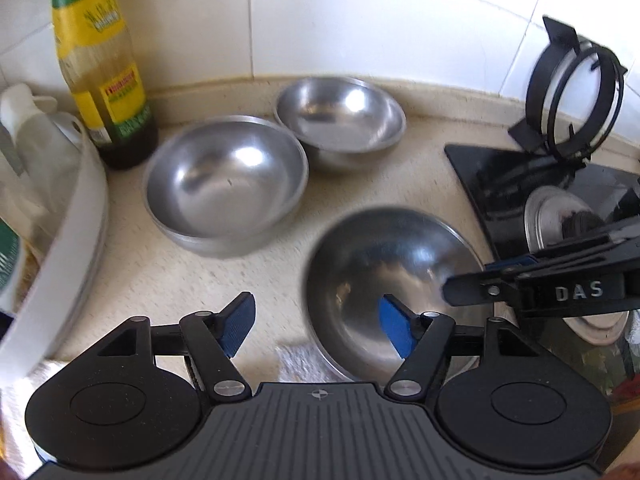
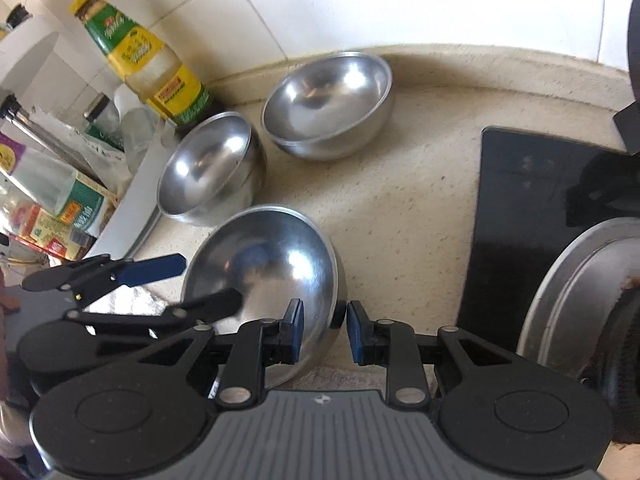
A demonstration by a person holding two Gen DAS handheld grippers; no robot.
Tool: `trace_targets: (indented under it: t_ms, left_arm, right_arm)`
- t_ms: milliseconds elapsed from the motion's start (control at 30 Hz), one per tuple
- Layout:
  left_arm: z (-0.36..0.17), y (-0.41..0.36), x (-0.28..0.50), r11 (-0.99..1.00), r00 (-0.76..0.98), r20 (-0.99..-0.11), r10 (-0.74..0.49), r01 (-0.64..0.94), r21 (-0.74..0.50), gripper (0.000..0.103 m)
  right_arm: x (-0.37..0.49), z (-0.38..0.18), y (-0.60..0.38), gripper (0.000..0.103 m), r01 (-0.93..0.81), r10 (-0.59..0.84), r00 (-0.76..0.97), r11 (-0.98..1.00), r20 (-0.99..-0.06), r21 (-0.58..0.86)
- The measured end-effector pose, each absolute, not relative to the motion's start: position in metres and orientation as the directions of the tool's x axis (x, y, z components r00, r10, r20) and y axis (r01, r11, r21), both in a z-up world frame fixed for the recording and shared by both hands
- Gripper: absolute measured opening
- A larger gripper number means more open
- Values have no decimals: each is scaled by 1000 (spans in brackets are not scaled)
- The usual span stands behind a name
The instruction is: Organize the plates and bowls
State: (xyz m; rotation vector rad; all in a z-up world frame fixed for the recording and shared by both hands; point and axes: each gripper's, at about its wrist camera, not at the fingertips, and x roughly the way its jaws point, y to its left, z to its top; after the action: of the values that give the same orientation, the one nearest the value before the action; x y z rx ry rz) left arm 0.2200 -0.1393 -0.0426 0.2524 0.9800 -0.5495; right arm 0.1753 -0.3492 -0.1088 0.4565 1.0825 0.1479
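Fingers of the right gripper (image 2: 323, 331) straddle the near steel bowl's (image 2: 272, 264) rim without pinching; the left gripper (image 1: 318, 326) stands spread wide, one pad inside it. Beyond sit two stacked bowls (image 1: 224, 184), another bowl (image 1: 340, 116), an oil bottle (image 1: 100, 60) and, to the right, a black cooktop (image 2: 520, 216).

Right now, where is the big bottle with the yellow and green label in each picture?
Left wrist view: the bottle stands at the upper left, against the tiled wall, left of the stacked steel bowls.
Right wrist view: the bottle is at the upper left, leaning in the fisheye, behind those stacked bowls.
Shared landmark: the stacked steel bowls beside it.
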Motion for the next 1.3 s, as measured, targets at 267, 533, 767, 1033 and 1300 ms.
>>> trace_targets:
  t_ms: [267, 533, 767, 1033, 1300]
  left_arm:
    - [-25, -147, 225, 838, 505, -815, -285, 544, 44, 78]
    - [-12, -166, 243, 819, 574, -776, -262, 557, 135, 83]
    - [-12, -182, 270, 814, 595, -767, -242, 555, 174, 84]
    - [-21, -195, 294, 807, 597, -770, -225, 557, 196, 85]
    - [-23, -205, 319, 811, 587, -778, -224, 555, 186, 86]
  right_arm:
    - [182, -84, -363, 27, 98, 282, 536, 915, -796, 391]
    - [217, -73, -370, 28, 101, 242, 588, 925, -772, 367]
    - [244, -76, -380, 28, 127, 224, 604, 920, -765, 370]
    - [259, -85, -384, 29, 147, 225, 601, 912, -767, 382]
    - [269, -92, -388, 34, 168, 224, 600, 903, -768, 395]
